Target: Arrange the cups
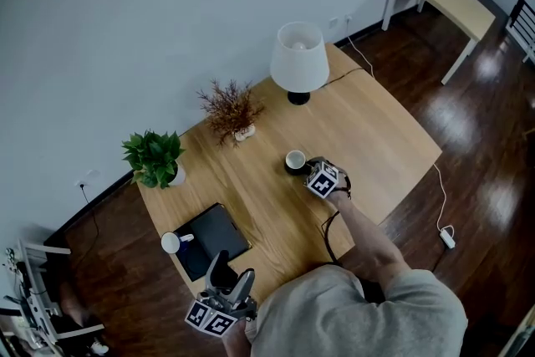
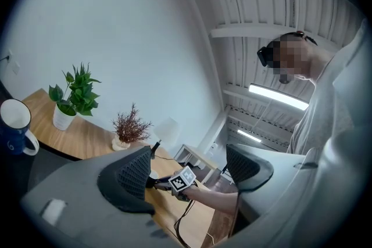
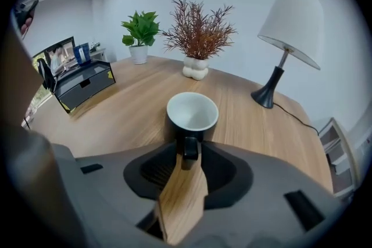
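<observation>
Starting on the left side of the desk (image 1: pixel 368 130), there's a blue mug (image 1: pixel 171 242) with a white inside sitting at the left corner of the black tray (image 1: pixel 219 237). The left gripper (image 1: pixel 231 276) hangs just off the near edge below it, jaws wide apart with nothing in them. Its own camera is tipped up at the wall and ceiling, so the mug only sneaks in at the far left of that shot, well off the jaws' line. Moving right past the green plant (image 1: pixel 155 157) and the dried twigs (image 1: pixel 230 109), the black cup (image 1: pixel 294 160) stands upright around mid-desk, in front of the lamp (image 1: pixel 298 58). The right gripper (image 1: pixel 311 170) is right up against it. From the head view you can't tell what's going on, since the marker cube covers the contact, but the right gripper view settles it: the cup is dead ahead with its handle pointing straight back at the camera, and the jaws are pinched in on that handle. So the two cups are well apart. My guess is the black one has to travel left toward the tray, and it's already in the hand that does that.
</observation>
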A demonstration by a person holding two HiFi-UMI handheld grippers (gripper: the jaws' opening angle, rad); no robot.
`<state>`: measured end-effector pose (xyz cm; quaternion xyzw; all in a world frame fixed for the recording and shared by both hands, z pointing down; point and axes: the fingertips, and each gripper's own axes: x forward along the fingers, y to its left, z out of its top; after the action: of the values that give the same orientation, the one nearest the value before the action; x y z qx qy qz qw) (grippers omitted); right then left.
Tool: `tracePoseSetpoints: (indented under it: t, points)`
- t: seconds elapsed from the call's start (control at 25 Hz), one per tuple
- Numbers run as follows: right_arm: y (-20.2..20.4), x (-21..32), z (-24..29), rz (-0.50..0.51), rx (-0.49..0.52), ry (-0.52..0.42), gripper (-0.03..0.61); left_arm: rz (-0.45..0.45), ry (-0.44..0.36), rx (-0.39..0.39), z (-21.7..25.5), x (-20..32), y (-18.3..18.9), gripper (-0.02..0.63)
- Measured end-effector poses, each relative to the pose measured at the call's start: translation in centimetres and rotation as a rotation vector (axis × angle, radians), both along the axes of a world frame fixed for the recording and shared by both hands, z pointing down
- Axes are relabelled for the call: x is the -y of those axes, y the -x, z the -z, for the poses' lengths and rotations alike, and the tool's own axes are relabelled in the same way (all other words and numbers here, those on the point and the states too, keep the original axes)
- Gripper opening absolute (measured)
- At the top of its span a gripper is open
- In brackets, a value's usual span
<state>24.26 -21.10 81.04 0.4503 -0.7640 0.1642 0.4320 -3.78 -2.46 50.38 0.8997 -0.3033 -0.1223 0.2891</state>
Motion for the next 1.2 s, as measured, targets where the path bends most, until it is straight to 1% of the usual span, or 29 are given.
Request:
tracePoseSetpoints:
  t: [0.04, 0.08, 0.16, 0.28, 0.4, 0.48, 0.56, 0.6, 0.68, 0.76, 0.84, 0.92, 1.0, 1.08, 1.2]
  points:
    - [0.0, 0.0, 0.2, 0.009, -0.012, 0.008, 0.102, 0.004, -0.001, -0.001, 0.0, 0.0, 0.1, 0.393]
    - [0.0, 0.0, 0.2, 0.014, -0.019, 0.022, 0.083, 0.007, -0.002, -0.003, 0.1, -0.1, 0.2, 0.393]
    - [0.1, -0.3, 0.3, 0.003, -0.010, 0.044, 0.079, 0.013, -0.001, -0.006, 0.0, -0.1, 0.3, 0.393]
    - [0.8, -0.7, 1.3, -0.018, 0.033, 0.029, 0.080, 0.024, 0.000, -0.009, -0.1, -0.4, 0.4, 0.393]
    - [3.2, -1.7, 2.4, 0.019, 0.116, 0.010, 0.080, 0.030, 0.009, -0.013, -0.5, -0.8, 0.4, 0.393]
    - [6.2, -2.9, 3.4, 0.069, 0.214, 0.010, 0.080, 0.032, 0.015, -0.022, -1.0, -1.0, 0.4, 0.393]
    - [10.6, -4.1, 5.1, 0.146, 0.331, 0.010, 0.080, 0.040, 0.018, -0.029, -1.5, -1.1, 0.6, 0.393]
    - [13.2, -4.7, 6.1, 0.201, 0.385, 0.009, 0.080, 0.046, 0.018, -0.033, -1.7, -1.2, 0.9, 0.393]
    - [18.9, -6.3, 8.4, 0.334, 0.477, 0.012, 0.080, 0.064, 0.020, -0.042, -1.9, -1.4, 1.6, 0.393]
    - [24.8, -8.1, 10.4, 0.477, 0.527, 0.020, 0.080, 0.083, 0.022, -0.053, -2.1, -1.6, 2.4, 0.393]
    - [30.3, -9.9, 11.5, 0.623, 0.530, 0.020, 0.080, 0.101, 0.020, -0.063, -2.4, -1.9, 3.1, 0.391]
    - [35.2, -11.5, 11.6, 0.761, 0.499, 0.009, 0.080, 0.122, 0.010, -0.071, -2.4, -2.0, 3.8, 0.392]
    - [39.2, -13.0, 11.0, 0.869, 0.462, -0.003, 0.080, 0.145, 0.004, -0.080, -2.4, -2.3, 4.4, 0.391]
    - [42.4, -14.0, 10.3, 0.928, 0.445, -0.005, 0.080, 0.171, 0.004, -0.087, -2.5, -2.6, 5.2, 0.391]
    - [45.5, -14.4, 9.1, 0.956, 0.425, -0.013, 0.080, 0.203, 0.002, -0.094, -2.5, -2.8, 6.5, 0.391]
